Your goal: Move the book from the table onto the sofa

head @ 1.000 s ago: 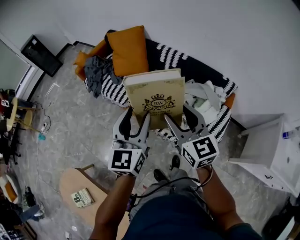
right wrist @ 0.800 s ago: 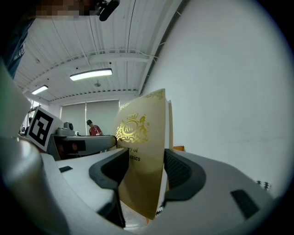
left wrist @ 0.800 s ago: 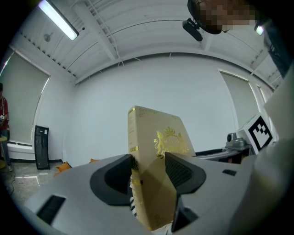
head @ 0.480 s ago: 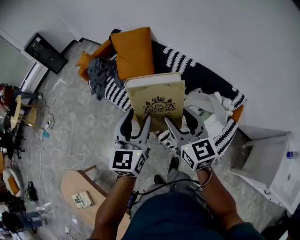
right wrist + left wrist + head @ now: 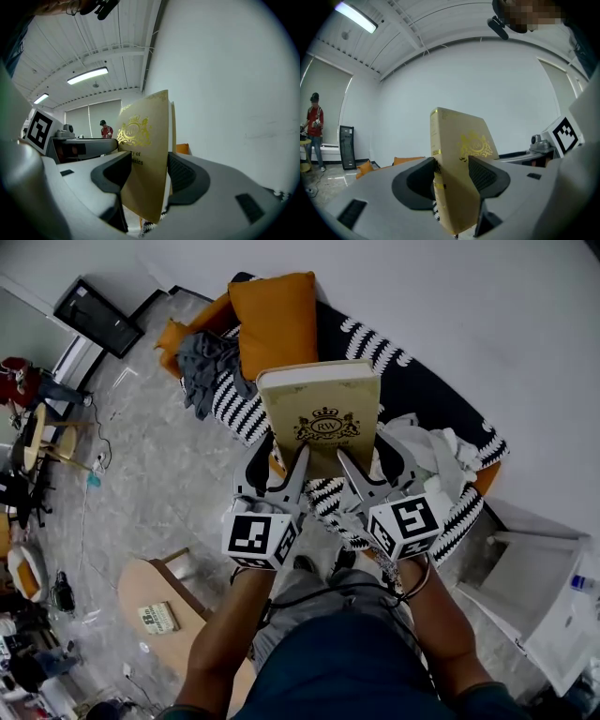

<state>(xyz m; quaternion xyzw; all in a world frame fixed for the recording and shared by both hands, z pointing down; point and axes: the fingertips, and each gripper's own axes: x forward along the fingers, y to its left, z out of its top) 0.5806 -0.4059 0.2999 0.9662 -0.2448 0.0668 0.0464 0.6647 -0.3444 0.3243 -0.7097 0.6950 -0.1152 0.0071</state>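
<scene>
While over the sofa [image 5: 427,395], clamps the book [image 5: 323,413] at its near edge with left gripper [image 5: 284,450] and right gripper [image 5: 364,448], jaws wide.

A large orange cushion [image 5: 274,320] stands propped just beside a heap of grey clothing [image 5: 208,367], with crumpled white fabric [image 5: 441,451] well apart to the right. A black screen [image 5: 98,318] stands on the grey marbled floor [image 5: 159,484] at the foot of a wall, and a white cabinet [image 5: 534,582] stands at the far right. Far off, a person in a red top [image 5: 314,125] stands below a lit ceiling strip light [image 5: 356,16].
</scene>
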